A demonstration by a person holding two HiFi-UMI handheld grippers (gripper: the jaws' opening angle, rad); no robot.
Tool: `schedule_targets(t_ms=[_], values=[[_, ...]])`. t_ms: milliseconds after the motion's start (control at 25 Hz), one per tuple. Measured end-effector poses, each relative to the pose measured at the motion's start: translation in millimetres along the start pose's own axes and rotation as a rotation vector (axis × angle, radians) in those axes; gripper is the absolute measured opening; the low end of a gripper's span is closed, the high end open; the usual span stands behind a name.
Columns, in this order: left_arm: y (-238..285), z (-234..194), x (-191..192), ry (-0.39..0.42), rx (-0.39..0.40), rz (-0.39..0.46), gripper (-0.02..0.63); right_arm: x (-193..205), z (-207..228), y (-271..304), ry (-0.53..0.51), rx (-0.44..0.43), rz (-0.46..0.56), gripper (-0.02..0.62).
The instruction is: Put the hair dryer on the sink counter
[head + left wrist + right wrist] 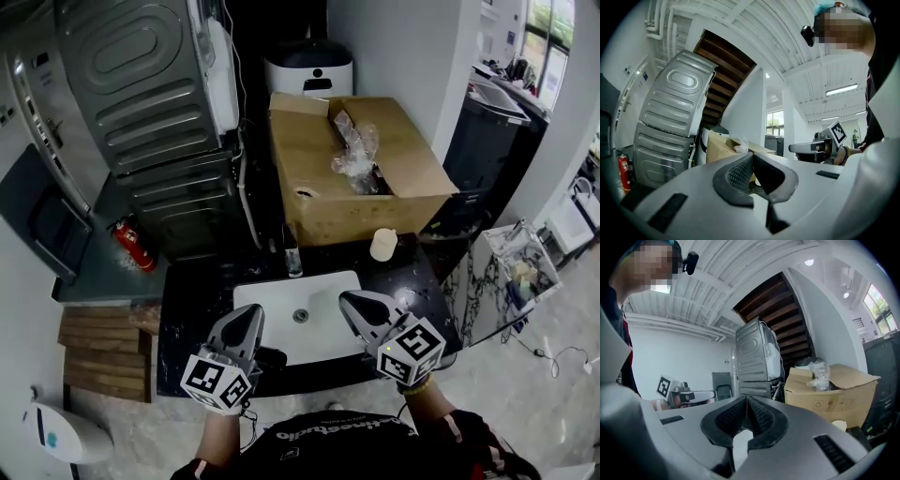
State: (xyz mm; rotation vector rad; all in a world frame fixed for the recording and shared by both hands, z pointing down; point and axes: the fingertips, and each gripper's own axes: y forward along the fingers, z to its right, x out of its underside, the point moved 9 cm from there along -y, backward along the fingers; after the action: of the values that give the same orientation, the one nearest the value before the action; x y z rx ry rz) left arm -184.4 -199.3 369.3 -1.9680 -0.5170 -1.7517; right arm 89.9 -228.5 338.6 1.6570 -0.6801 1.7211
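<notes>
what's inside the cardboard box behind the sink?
Crumpled clear plastic wrap pokes out of the open cardboard box, near its middle. The space beside the wrap is dark. The box's flaps and walls cover anything lying lower down, so the rest of its contents cannot be seen.

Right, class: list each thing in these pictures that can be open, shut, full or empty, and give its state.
left gripper: shut, nothing between the jaws.
right gripper: shut, nothing between the jaws.
cardboard box: flaps open, crumpled plastic inside.
basin: empty.
</notes>
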Motion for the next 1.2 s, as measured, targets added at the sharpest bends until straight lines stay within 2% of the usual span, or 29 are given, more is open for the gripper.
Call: schedule_targets(t_ms=[280, 480, 800, 1200], values=[[2.0, 5.5, 1.2, -0.003, -0.004, -0.009, 0.015, -3.6, -0.2, -5.0, -0.006, 0.01, 0.039, 0.037], [2.5, 8.0, -0.6, -0.048, 0.011, -0.002, 0.016, -5.0, -1.8, -5.0, -0.015, 0.028, 0.03, 0.037], [3.9, 10.4, 0.3, -0.02, 0.028, -0.01, 0.017, -5.0, -3.3, -8.6, -0.016, 0.036, 0.037, 0.037], [4.1, 10.5, -0.5, -0.021, 0.039, -0.024, 0.017, -3.8, -5.1, -10.5, -0.009, 0.03, 0.029, 0.037]])
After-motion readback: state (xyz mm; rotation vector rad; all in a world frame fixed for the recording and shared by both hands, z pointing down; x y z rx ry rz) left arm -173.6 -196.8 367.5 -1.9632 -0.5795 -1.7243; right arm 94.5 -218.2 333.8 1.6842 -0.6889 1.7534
